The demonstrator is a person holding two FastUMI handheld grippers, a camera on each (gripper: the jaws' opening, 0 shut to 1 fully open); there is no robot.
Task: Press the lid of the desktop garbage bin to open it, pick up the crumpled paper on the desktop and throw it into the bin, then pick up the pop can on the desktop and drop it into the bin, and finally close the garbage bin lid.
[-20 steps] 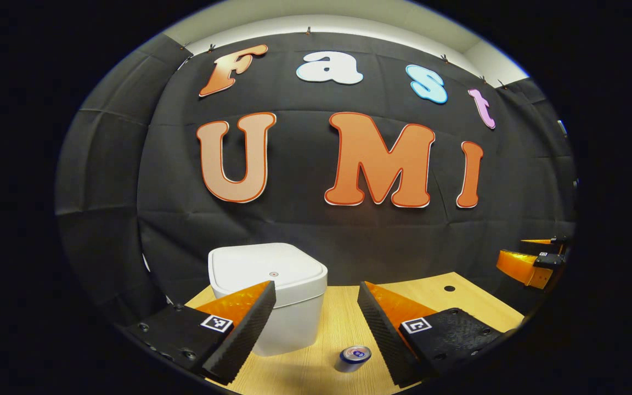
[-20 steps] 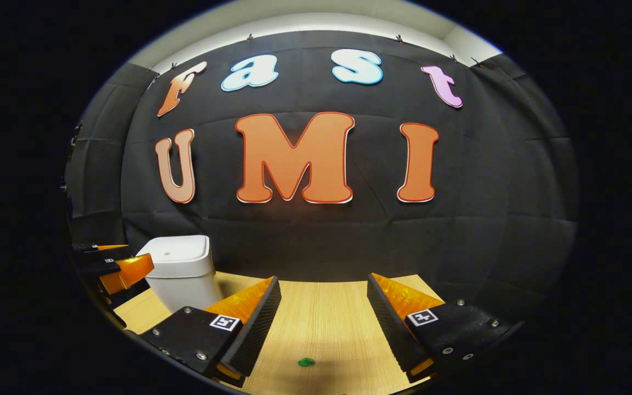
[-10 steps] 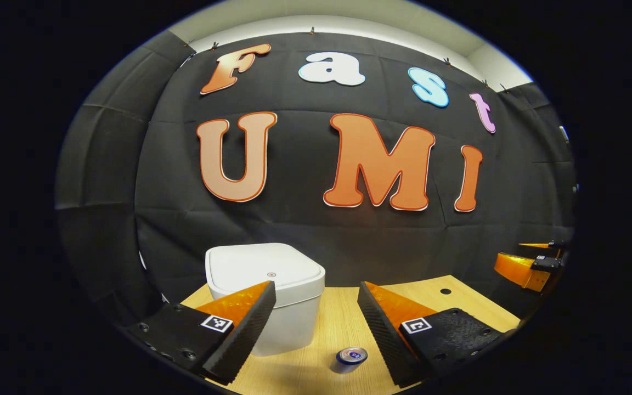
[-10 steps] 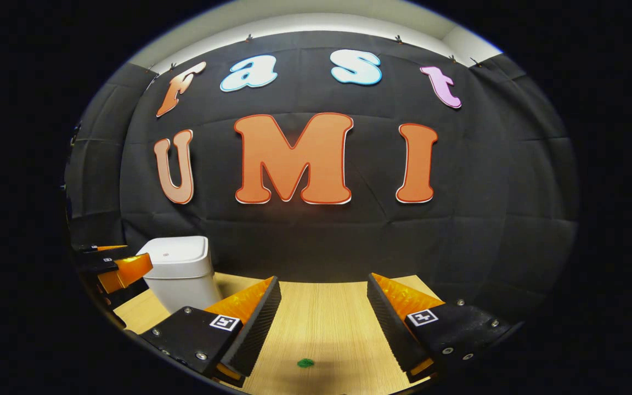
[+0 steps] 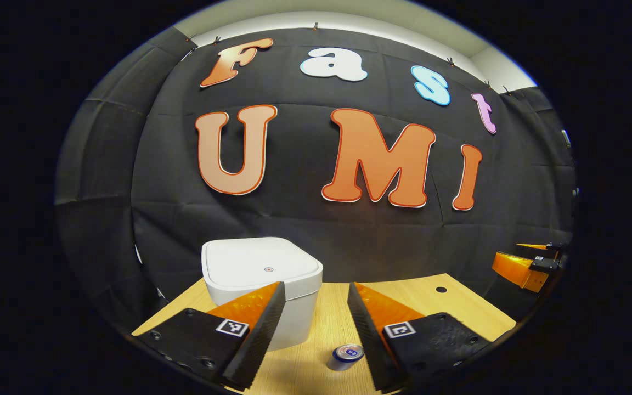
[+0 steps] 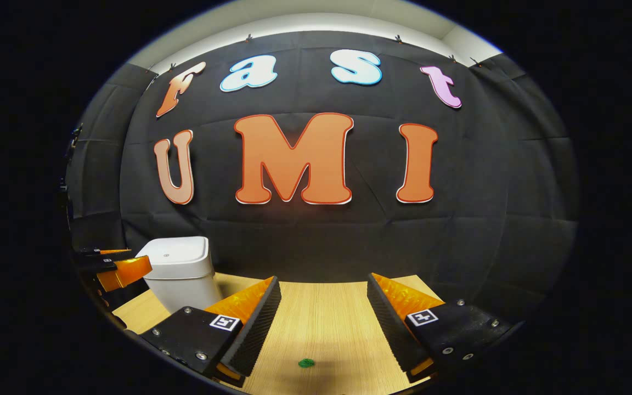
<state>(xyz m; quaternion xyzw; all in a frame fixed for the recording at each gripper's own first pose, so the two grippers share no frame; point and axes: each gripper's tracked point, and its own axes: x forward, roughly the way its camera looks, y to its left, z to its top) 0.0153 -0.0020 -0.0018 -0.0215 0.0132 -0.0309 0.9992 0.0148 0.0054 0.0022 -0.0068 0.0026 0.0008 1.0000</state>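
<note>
The white desktop bin (image 5: 261, 269) stands at the table's back left with its lid down, and it also stands at the left in the right gripper view (image 6: 176, 269). A pop can (image 5: 347, 354) stands upright on the wood just right of the bin, low between my left gripper's fingers. My left gripper (image 5: 316, 288) is open and empty, hovering in front of the bin. A small green crumpled paper (image 6: 306, 362) lies on the table below my right gripper (image 6: 323, 280), which is open and empty.
The wooden table (image 5: 420, 296) has a small round hole (image 5: 441, 289) near its back right. The right gripper (image 5: 524, 266) appears at the far right of the left gripper view, and the left gripper (image 6: 113, 266) at the far left of the right gripper view.
My left gripper's fingers have come a little closer together and it has shifted slightly relative to the bin. The right gripper has stayed almost still.
</note>
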